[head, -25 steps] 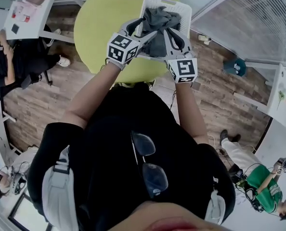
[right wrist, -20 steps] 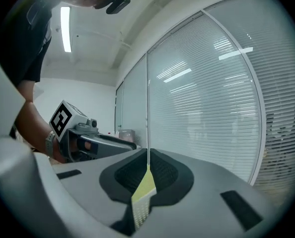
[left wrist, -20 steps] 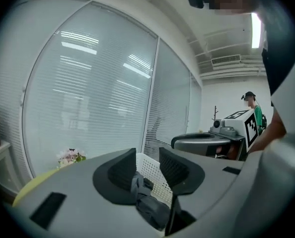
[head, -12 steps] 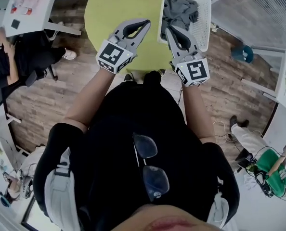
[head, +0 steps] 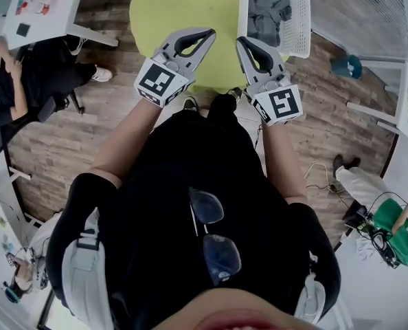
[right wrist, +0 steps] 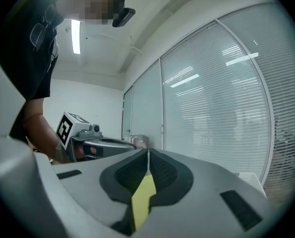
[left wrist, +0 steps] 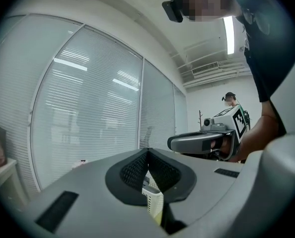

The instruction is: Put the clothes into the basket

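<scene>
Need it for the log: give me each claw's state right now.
Left claw: closed, holding nothing.
Right claw: closed, holding nothing.

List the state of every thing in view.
Left gripper: shut, empty.
Right gripper: shut, empty.
Basket: upright on table, holding laundry.
Clothes: piled inside it.

No readable text, label, brand, number or sign shows in any view.
</scene>
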Available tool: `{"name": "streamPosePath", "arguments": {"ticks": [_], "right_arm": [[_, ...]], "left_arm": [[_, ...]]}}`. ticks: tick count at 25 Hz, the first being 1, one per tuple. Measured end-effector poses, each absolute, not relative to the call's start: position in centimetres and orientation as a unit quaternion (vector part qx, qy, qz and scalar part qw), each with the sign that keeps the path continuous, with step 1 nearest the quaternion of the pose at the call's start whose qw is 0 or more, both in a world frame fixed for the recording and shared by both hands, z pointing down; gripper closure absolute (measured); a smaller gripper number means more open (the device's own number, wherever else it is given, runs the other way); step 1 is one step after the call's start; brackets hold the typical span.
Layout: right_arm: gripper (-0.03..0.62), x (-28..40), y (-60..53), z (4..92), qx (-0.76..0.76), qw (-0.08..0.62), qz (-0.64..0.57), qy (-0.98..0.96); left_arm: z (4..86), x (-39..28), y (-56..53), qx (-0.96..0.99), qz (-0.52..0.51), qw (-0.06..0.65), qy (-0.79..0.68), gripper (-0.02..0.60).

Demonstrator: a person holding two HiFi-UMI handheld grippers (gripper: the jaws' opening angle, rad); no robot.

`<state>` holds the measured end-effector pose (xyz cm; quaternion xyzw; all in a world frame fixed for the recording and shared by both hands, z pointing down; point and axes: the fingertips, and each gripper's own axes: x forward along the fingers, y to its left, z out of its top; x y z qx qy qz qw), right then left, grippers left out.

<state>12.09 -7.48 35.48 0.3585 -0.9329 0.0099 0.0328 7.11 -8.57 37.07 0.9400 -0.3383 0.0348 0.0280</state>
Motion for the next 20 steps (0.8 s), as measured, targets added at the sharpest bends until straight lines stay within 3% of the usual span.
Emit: {"name": "streamPosePath", "arguments": {"ticks": [20], "right_arm": [[0.562,10.7,-4.2,36.0,0.361,0.034,0.012,-0.932]], "left_arm": [[38.1,5.4,-5.7,0.943,0.018,0.042,-0.331,0.571]]}}
